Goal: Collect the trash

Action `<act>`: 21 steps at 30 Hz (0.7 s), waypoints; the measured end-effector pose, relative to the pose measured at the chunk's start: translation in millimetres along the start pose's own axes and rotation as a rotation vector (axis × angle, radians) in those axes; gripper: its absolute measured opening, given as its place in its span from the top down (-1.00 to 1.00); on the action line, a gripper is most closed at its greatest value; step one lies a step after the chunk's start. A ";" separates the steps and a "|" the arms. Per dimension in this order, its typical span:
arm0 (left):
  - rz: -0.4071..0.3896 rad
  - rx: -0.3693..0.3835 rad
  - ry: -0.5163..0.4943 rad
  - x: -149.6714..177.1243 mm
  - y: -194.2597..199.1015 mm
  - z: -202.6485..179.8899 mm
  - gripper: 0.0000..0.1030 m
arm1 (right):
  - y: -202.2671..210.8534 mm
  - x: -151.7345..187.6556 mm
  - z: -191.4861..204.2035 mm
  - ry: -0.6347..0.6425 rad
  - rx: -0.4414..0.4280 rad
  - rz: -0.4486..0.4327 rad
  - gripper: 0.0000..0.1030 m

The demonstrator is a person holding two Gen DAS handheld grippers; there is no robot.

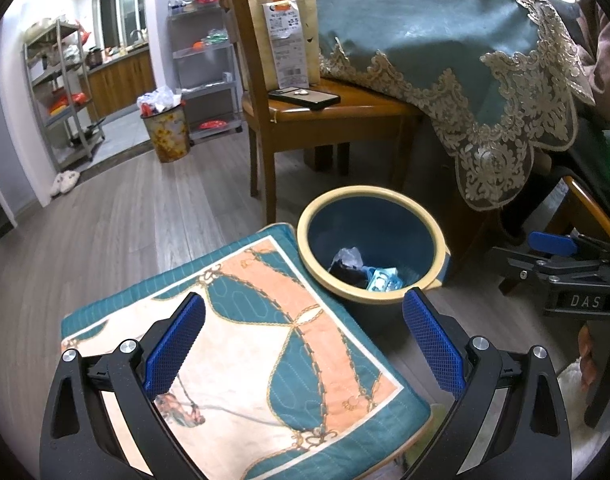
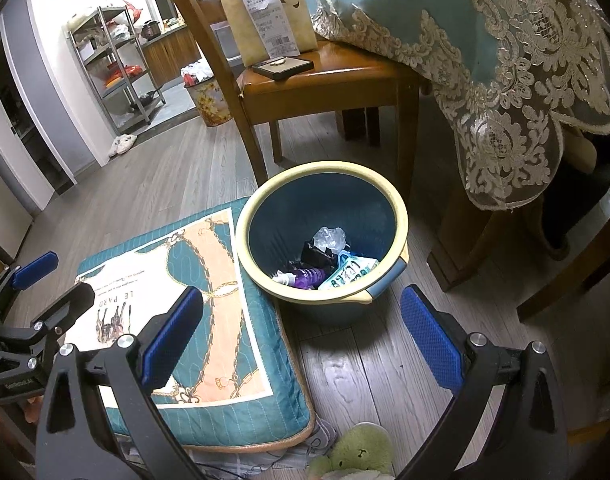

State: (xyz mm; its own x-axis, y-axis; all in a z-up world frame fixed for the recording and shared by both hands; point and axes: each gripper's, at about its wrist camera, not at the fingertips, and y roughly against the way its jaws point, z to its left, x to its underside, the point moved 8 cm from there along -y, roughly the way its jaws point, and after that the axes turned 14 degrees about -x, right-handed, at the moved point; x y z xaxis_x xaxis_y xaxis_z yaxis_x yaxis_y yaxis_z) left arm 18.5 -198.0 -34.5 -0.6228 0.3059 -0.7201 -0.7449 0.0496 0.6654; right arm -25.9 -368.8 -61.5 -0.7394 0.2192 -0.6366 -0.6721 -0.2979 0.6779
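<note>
**Blue-padded grippers both spread, nothing held; trash seen inside the bin**

Blue trash bin [image 2: 321, 216] with a cream rim is seen standing on the grey wood-plank floor [image 2: 177, 184], touching the edge of a teal and peach quilted cushion [image 2: 209, 304].

- Trash in the bin: a crumpled clear plastic wrapper [image 2: 329, 237], a dark wrapper [image 2: 316, 255], a purple packet [image 2: 308, 278] and a teal printed packet [image 2: 347, 272], all lying at the bottom.
- Left gripper [image 1: 303, 340]: jaws held wide apart, empty, positioned over the cushion with the bin just ahead and to the right.
- Right gripper [image 2: 301, 334]: jaws held wide apart, empty, positioned above the floor at the near side of the bin, cushion corner under its left finger.
- Each gripper is partly visible at the edge of the other's view.

Surroundings: a wooden chair [image 2: 325, 76] is seen behind the bin, with a phone [image 2: 283, 67] and a paper bag [image 2: 265, 8] bearing a receipt on its seat. A teal lace-trimmed tablecloth [image 2: 505, 80] hangs to the right. A second, floral bin [image 1: 167, 132], overfilled, stands well apart near metal shelving [image 1: 61, 92]. A green plush toy [image 2: 357, 454] lies on the floor at the bottom edge of the right wrist view.
</note>
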 end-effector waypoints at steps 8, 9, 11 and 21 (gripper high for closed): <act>-0.001 -0.001 -0.002 0.2 0.1 -1.0 -0.91 | -0.3 0.3 -0.1 0.000 0.000 0.000 -0.89; 0.000 -0.001 -0.001 -0.1 -0.1 -1.2 -0.91 | -0.3 0.3 -0.1 -0.001 0.000 0.000 -0.89; 0.001 -0.001 0.000 -0.2 -0.3 -1.3 -0.91 | -0.7 0.6 0.0 -0.001 0.000 0.001 -0.89; 0.024 -0.017 -0.062 9.4 -3.0 -4.3 -0.91 | -1.5 1.6 -1.1 -0.001 0.001 0.001 -0.89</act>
State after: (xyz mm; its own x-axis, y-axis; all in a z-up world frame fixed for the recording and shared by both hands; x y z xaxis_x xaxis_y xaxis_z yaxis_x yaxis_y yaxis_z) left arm 13.9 -199.3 -44.1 -0.6246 0.3651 -0.6903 -0.7345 0.0256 0.6782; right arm -26.1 -369.0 -64.0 -0.7402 0.2199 -0.6354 -0.6712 -0.2969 0.6792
